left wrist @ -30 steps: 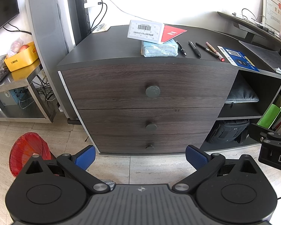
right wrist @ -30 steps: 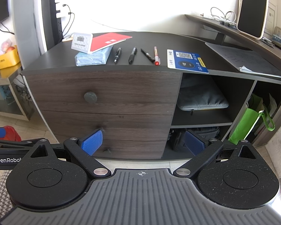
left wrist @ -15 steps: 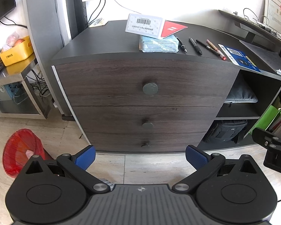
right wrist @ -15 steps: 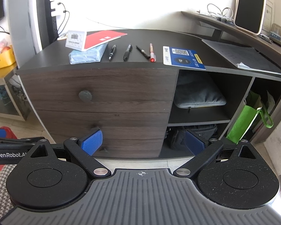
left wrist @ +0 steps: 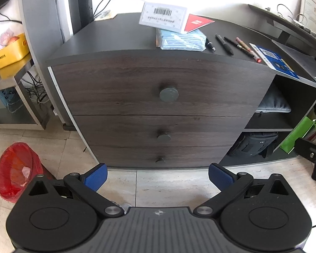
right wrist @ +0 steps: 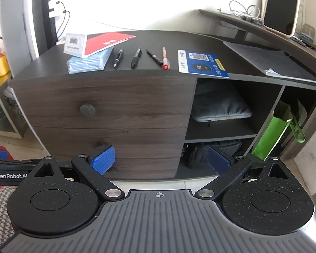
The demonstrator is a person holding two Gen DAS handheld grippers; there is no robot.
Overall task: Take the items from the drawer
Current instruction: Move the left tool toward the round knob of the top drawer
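A dark wood cabinet has three shut drawers; the top drawer (left wrist: 162, 86) has a round grey knob (left wrist: 168, 94), also seen in the right wrist view (right wrist: 87, 110). On top lie a white box and red booklet (left wrist: 174, 19) over a blue packet (left wrist: 181, 40), several pens (right wrist: 137, 58) and a blue card (right wrist: 202, 63). My left gripper (left wrist: 157, 178) is open and empty, low in front of the drawers. My right gripper (right wrist: 161, 160) is open and empty, further right, facing the cabinet.
Open shelves to the right hold a grey sleeve (right wrist: 219, 109), a black bag (left wrist: 255, 145) and a green bag (right wrist: 269, 139). A red bin (left wrist: 16, 170) stands on the floor at left. A yellow box (left wrist: 10, 51) sits on a metal side table.
Both grippers have moved closer to the cabinet and a little higher; the top drawer knob looms larger. The drawers stay shut and both grippers stay open.
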